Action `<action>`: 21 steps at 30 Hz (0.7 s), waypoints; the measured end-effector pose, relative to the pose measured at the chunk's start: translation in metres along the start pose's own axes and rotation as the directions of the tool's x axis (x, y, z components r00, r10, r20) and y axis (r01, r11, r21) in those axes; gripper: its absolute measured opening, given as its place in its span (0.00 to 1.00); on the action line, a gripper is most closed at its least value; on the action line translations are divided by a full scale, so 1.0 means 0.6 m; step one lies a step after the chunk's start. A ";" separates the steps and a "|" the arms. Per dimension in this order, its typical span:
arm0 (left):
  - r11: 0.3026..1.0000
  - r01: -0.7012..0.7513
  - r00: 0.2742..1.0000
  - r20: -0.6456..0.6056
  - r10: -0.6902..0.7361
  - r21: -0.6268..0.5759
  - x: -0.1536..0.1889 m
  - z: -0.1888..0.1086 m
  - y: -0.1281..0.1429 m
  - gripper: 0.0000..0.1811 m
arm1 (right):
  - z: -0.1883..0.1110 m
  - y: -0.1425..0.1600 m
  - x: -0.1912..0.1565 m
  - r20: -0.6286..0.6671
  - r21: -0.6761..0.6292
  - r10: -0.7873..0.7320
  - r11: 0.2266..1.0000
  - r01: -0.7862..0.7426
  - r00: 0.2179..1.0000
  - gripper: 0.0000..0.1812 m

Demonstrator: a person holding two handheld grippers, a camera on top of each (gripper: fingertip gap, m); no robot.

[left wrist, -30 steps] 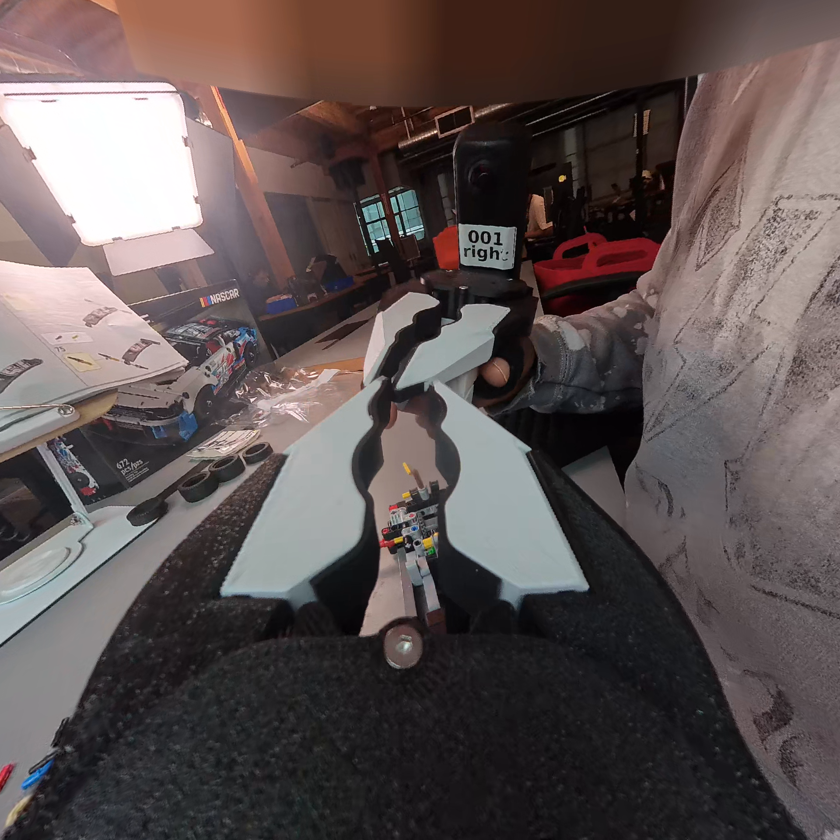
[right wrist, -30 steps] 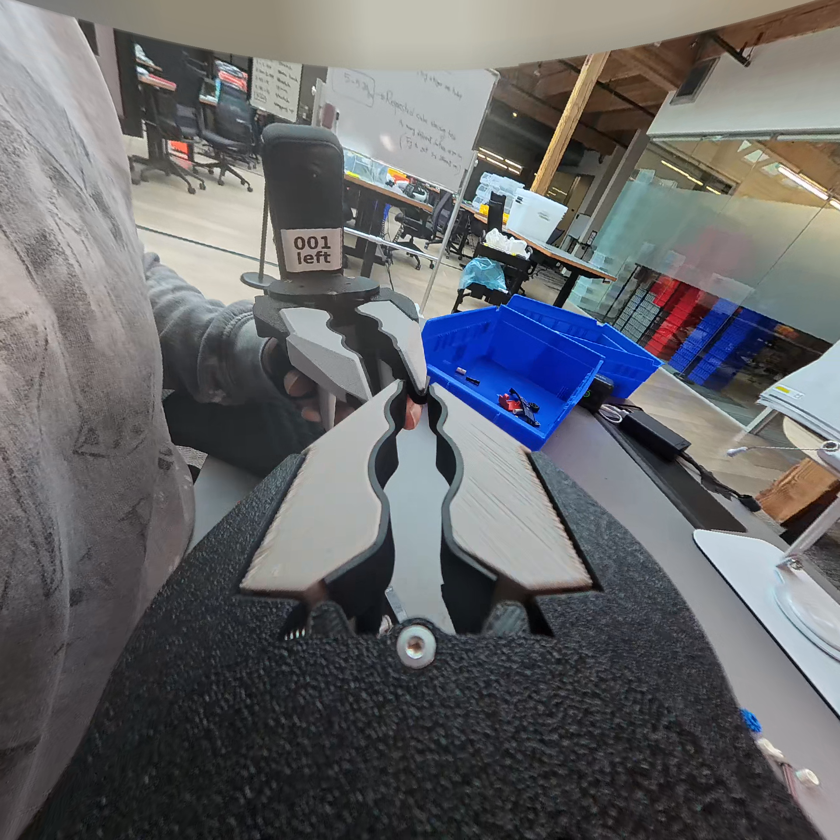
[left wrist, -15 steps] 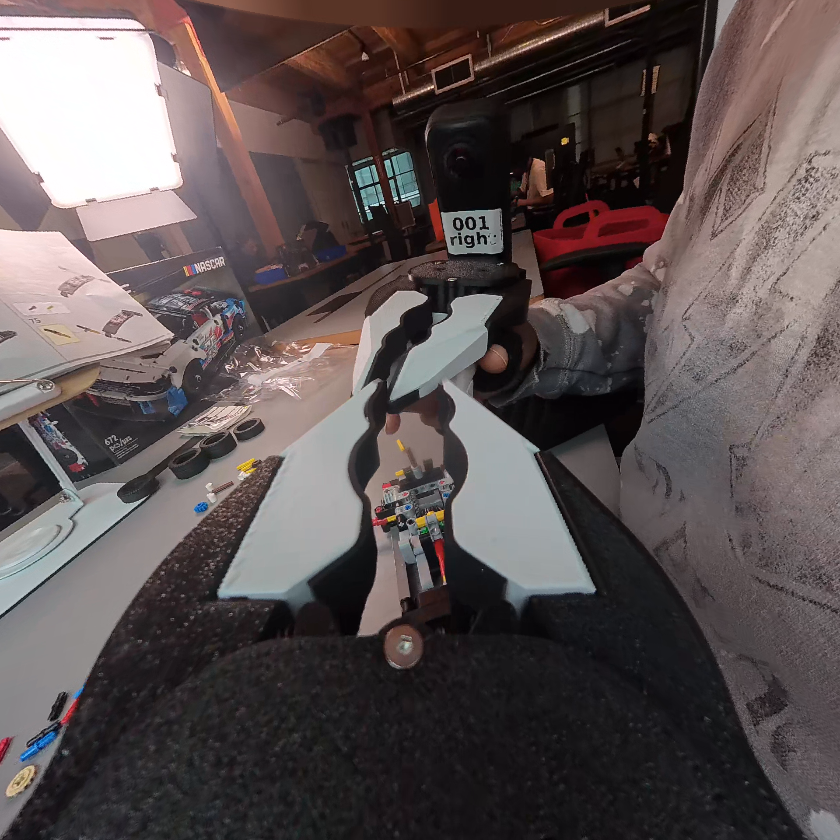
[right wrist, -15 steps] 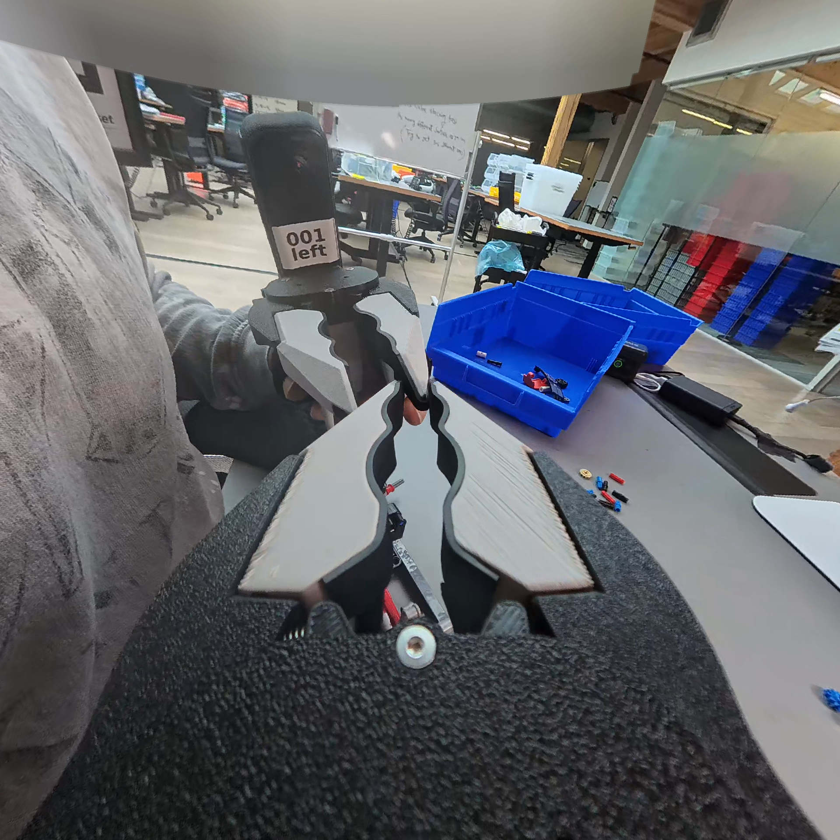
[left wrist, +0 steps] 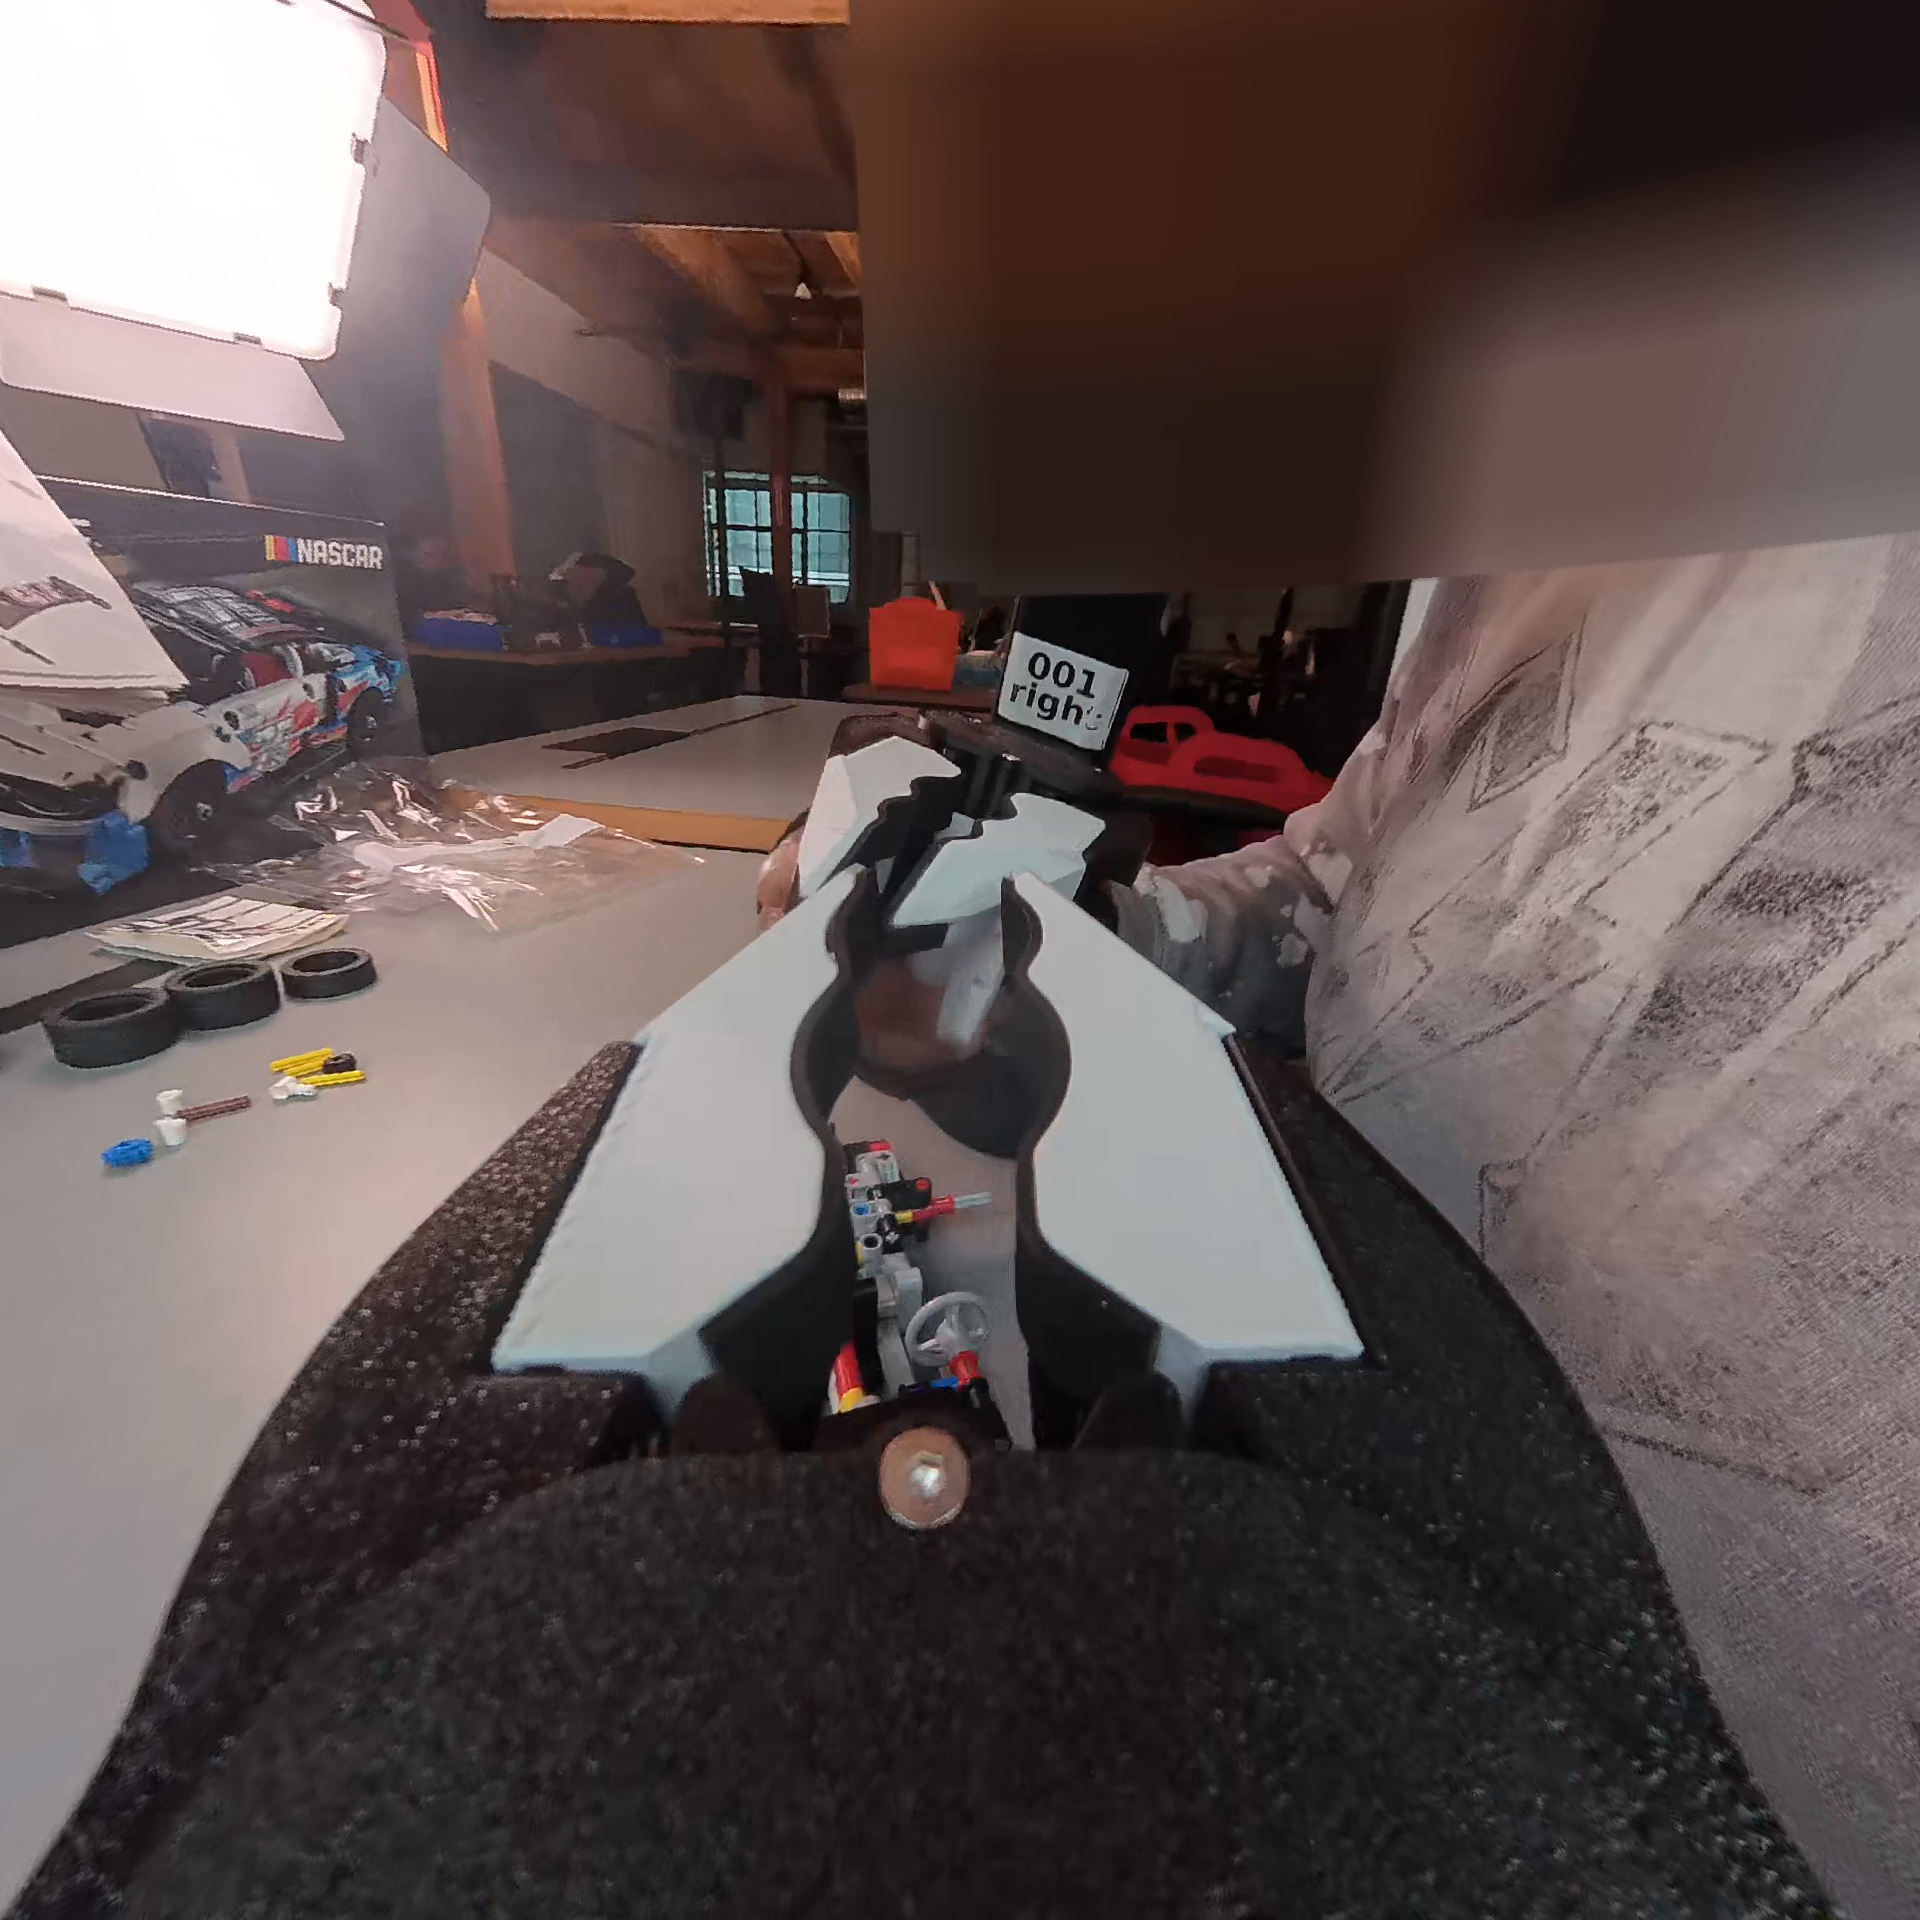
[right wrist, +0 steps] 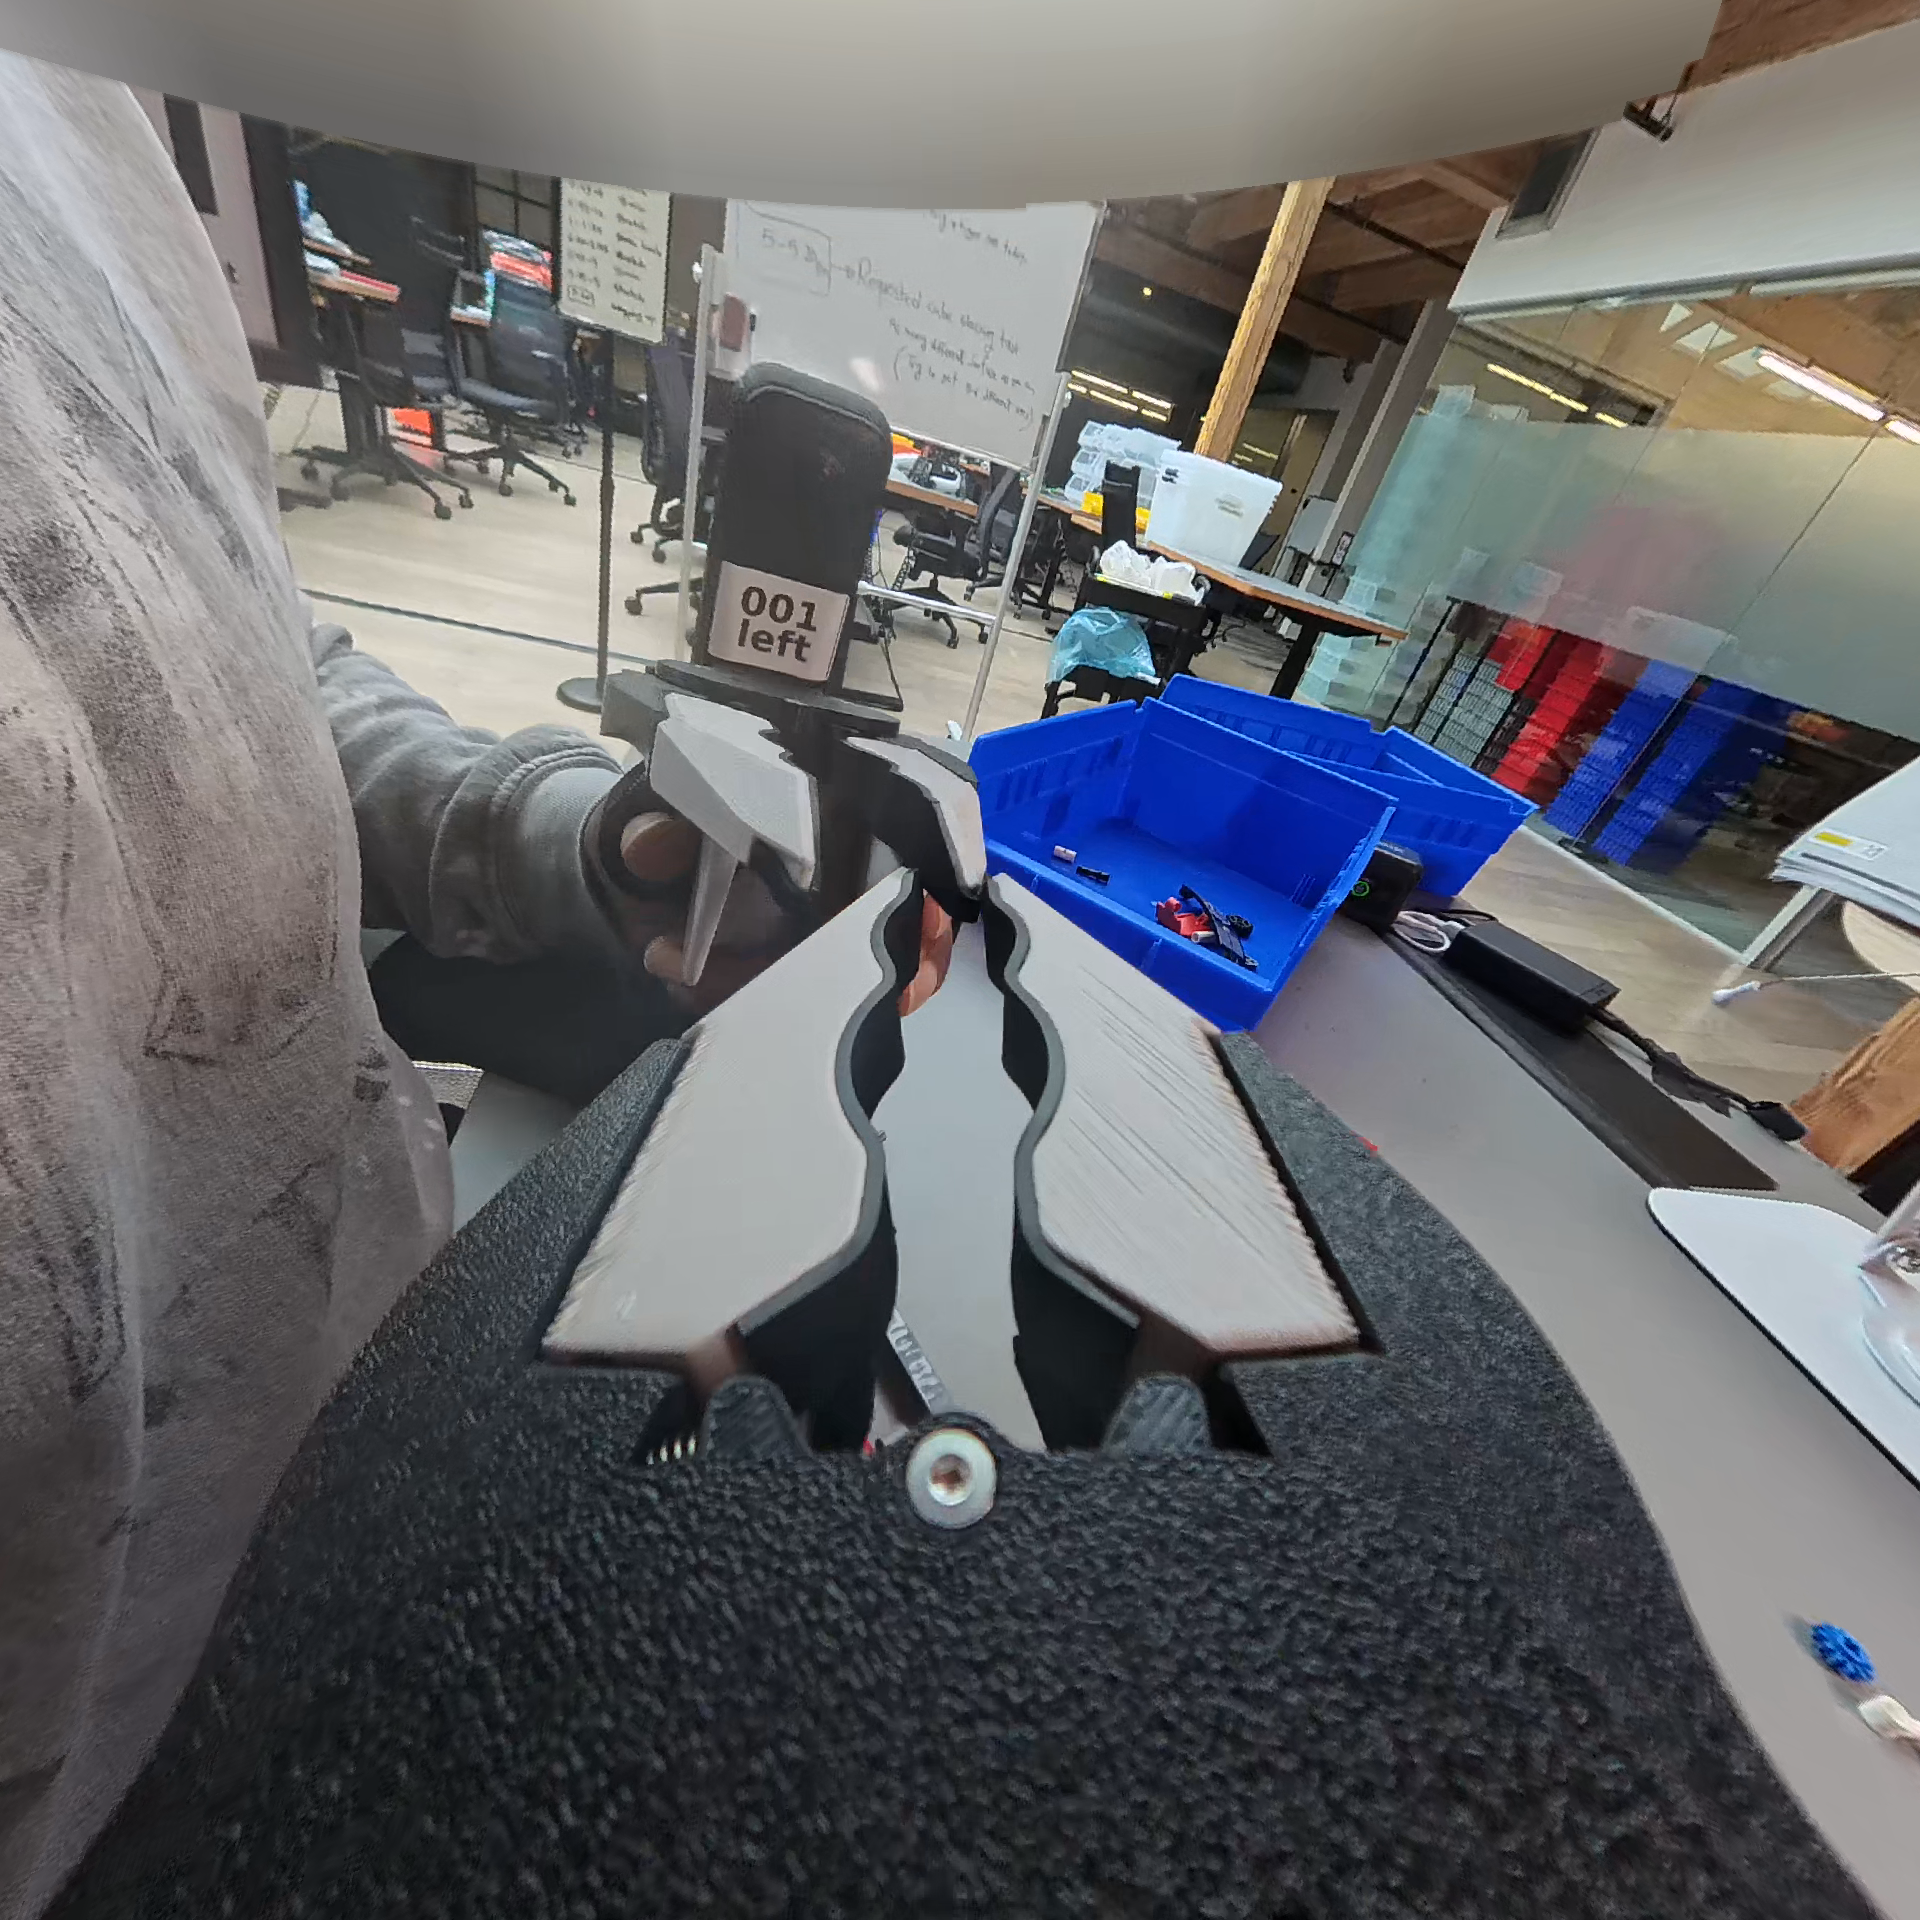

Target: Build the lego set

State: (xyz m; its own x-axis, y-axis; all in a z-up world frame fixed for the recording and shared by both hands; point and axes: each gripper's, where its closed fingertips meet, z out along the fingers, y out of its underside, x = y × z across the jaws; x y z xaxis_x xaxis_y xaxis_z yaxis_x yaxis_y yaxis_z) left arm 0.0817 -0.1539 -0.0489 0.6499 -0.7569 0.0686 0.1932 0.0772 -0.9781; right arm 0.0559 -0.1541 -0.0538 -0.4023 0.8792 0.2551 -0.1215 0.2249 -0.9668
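A partly built lego chassis (left wrist: 894, 1247) with a small grey steering wheel (left wrist: 948, 1325) lies on the grey table, seen through the gap of my left gripper (left wrist: 935, 883), which hangs above it. The left jaws stand a little apart with nothing seen in them. My right gripper (right wrist: 951, 883) faces it tip to tip, jaws almost closed, and I see no piece between them. It shows in the left wrist view (left wrist: 914, 842). The left gripper shows in the right wrist view (right wrist: 831, 862). A black toothed part of the chassis (right wrist: 914, 1377) shows under the right fingers.
Three black tyres (left wrist: 218, 992), loose small parts (left wrist: 301, 1070), a sticker sheet (left wrist: 218, 925), plastic bags (left wrist: 468, 842) and the set's box (left wrist: 260, 665) lie to the left. A blue bin (right wrist: 1174, 852) with parts and a power adapter (right wrist: 1527, 971) sit behind. The person's body (left wrist: 1610, 1039) is close. Left and right tips are no more than a few centimetres apart.
Both grippers stay tip to tip. The left gripper has shifted along the chassis, so the steering wheel now shows. The right view has tipped up, and the loose parts on the table have left it.
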 end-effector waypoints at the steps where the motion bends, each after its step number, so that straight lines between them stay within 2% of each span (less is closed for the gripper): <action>1: 1.000 0.026 1.000 -0.013 -0.026 0.012 0.000 -0.001 -0.003 0.12 | 0.001 -0.001 0.000 -0.008 0.007 -0.010 1.000 0.010 1.000 0.05; 7: 0.978 0.186 0.980 -0.089 -0.178 0.091 0.001 -0.004 -0.023 0.12 | 0.003 -0.014 0.004 -0.062 0.063 -0.047 0.997 0.051 0.997 0.05; 13: 0.916 0.380 0.918 -0.177 -0.356 0.127 -0.006 -0.008 -0.038 0.12 | 0.007 -0.020 0.009 -0.089 0.081 -0.052 0.995 0.059 0.995 0.05; 18: 0.929 0.359 0.924 -0.177 -0.339 0.094 -0.005 -0.009 -0.034 0.06 | 0.007 -0.021 0.001 -0.018 0.078 -0.008 0.997 0.010 1.000 0.03; 21: 0.961 0.275 0.957 -0.106 -0.271 0.031 -0.015 -0.009 -0.021 0.01 | 0.009 -0.010 0.002 -0.010 0.016 -0.017 1.000 0.017 1.000 0.02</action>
State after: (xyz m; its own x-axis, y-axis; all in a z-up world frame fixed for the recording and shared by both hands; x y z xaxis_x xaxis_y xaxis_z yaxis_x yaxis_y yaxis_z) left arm 0.0695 -0.1514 -0.0385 0.4915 -0.8140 0.3096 0.3876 -0.1139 -0.9148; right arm 0.0512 -0.1567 -0.0478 -0.3912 0.8794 0.2713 -0.1425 0.2333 -0.9619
